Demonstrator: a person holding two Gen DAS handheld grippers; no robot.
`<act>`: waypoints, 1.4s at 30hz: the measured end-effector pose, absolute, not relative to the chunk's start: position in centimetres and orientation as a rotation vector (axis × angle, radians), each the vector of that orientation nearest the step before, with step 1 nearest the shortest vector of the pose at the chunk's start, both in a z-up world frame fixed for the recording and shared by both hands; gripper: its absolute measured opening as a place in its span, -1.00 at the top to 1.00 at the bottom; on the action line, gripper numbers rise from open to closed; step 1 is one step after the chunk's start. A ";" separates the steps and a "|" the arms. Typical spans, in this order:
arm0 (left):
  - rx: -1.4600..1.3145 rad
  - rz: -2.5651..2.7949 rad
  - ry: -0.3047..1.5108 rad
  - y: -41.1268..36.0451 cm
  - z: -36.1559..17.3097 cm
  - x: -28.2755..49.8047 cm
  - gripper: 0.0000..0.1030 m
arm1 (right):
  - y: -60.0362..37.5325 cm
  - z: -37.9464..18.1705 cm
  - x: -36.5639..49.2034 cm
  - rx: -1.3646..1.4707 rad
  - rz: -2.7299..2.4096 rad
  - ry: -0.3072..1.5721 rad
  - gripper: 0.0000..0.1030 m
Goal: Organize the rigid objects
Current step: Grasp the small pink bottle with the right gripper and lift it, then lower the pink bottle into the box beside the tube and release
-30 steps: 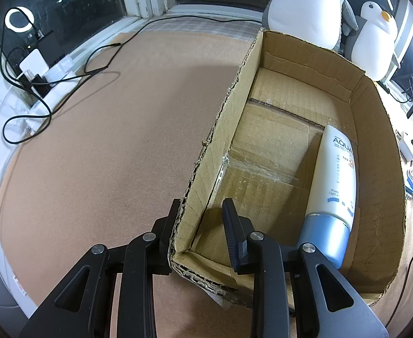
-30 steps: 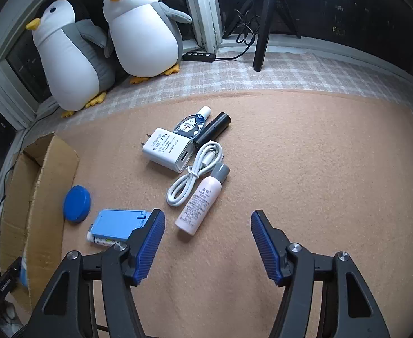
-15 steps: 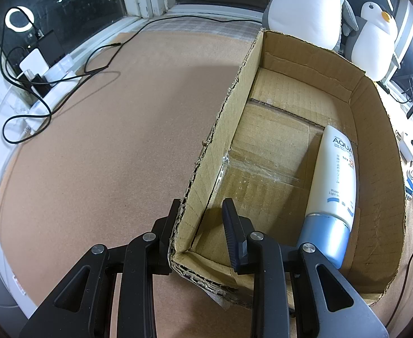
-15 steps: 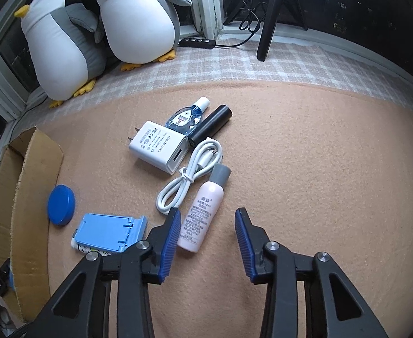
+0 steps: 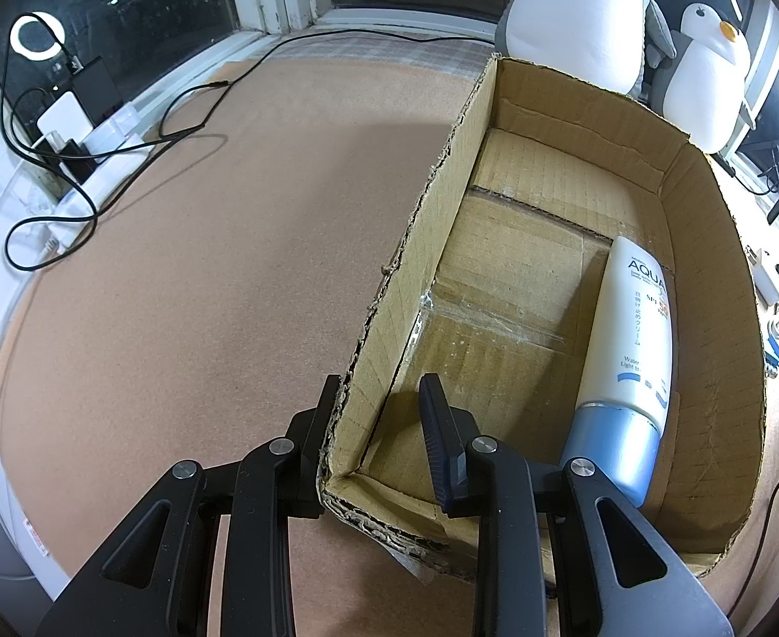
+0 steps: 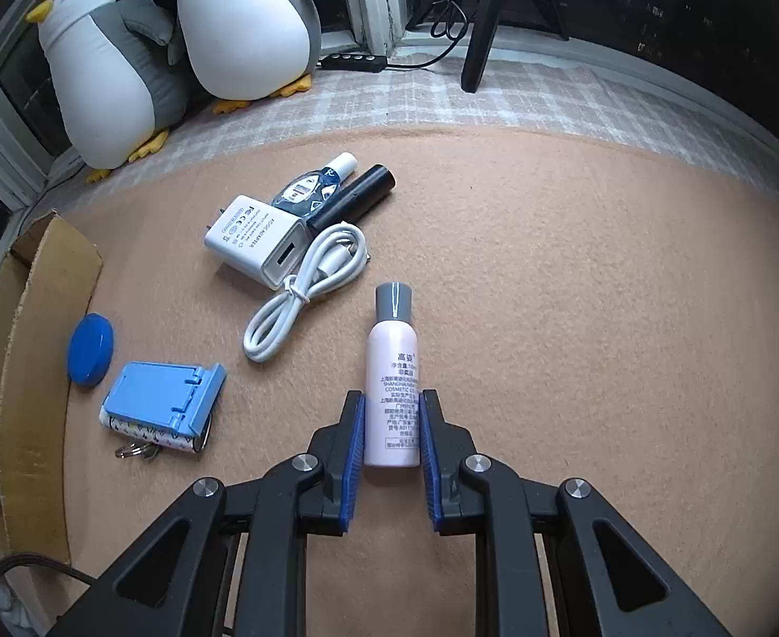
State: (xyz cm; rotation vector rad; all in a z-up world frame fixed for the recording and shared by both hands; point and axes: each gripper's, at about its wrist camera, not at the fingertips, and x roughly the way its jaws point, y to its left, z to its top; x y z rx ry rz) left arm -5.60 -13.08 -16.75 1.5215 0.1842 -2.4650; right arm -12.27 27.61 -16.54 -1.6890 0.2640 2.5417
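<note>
Lying flat on the tan counter (image 6: 575, 265), the pink cosmetic bottle (image 6: 393, 387) had its grey cap pointed away from the camera and its long axis running almost straight along the fingers of the right tool (image 6: 392, 456). That tool's blue pads sat against both sides of the bottle's lower half, pinching it near the base, with the bottle apparently not yet lifted off the felt.

The step in hand looked like the pick-up of this bottle. The next move would call for a clean lift and a carry to the left toward the cardboard box (image 5: 708, 244), then a release inside it without knocking the white sunscreen tube (image 5: 631, 329) that lay along the box's right wall, cap toward the camera.

The left tool (image 5: 381, 403) straddled the box's near left wall with one finger outside and one inside; the inside finger stood apart from the cardboard, so it read as spread around the wall, steadying it rather than clamping.

Near the bottle lay a coiled white USB cable (image 6: 304, 297), a white charger (image 6: 254, 241), a black cylinder (image 6: 352, 199), a small blue-labelled bottle (image 6: 315, 186), a blue folding stand (image 6: 163, 398) and a blue round lid (image 6: 91, 342).
</note>
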 end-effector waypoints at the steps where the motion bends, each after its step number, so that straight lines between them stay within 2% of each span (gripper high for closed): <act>1: 1.521 -2.466 0.184 -13.0 -16.7 -5.6 0.48 | 27.7 -16.5 -12.1 -1.690 2.541 0.273 0.65; 9: 1.521 -2.466 0.181 -13.1 -16.8 -5.5 0.48 | 25.8 -13.9 -10.3 -1.651 2.626 0.304 0.65; 22: 1.520 -2.466 0.183 -13.0 -16.7 -5.5 0.48 | 16.5 -8.2 -9.8 -1.664 2.885 0.290 0.65; 32: 1.521 -2.467 0.181 -13.0 -16.8 -5.5 0.48 | 8.4 -8.6 -9.5 -1.810 2.986 0.246 0.65; 42: 1.520 -2.467 0.182 -13.0 -16.8 -5.5 0.48 | 5.0 -9.7 -9.3 -1.885 2.992 0.211 0.65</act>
